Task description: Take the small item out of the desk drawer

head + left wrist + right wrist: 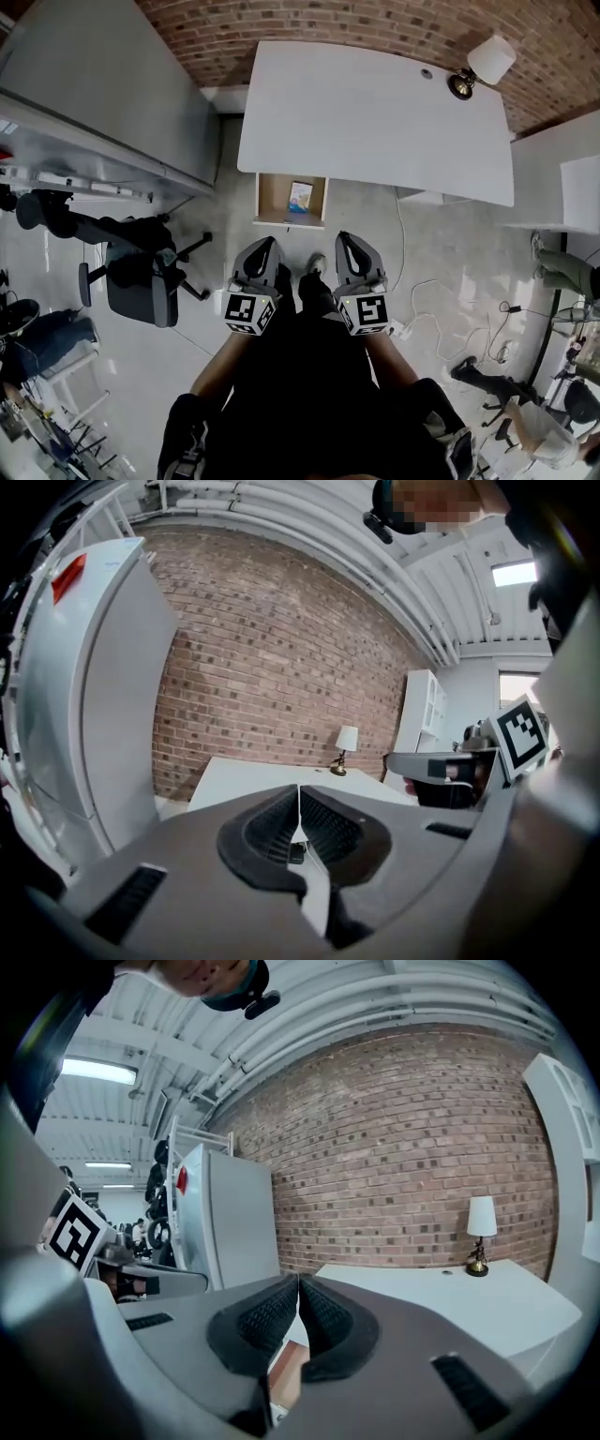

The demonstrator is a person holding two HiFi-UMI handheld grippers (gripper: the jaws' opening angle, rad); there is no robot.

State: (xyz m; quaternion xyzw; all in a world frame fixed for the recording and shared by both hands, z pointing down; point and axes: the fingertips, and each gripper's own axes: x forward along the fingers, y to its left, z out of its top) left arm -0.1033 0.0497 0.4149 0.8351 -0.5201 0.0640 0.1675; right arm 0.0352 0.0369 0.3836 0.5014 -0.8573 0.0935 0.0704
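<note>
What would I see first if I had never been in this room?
Probably the big white desk against the brick wall, with a little lamp on its far right corner. Next comes the open drawer under the desk's front left edge, with a small blue-and-white item lying inside. Nearest the person, the left gripper and right gripper sit side by side, both shut and empty.

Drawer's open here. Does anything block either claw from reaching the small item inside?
Nothing visible does. The drawer stands open, with the small item lying exposed on its floor. The left claw and right claw, both shut and empty, hang short of its front edge.
</note>
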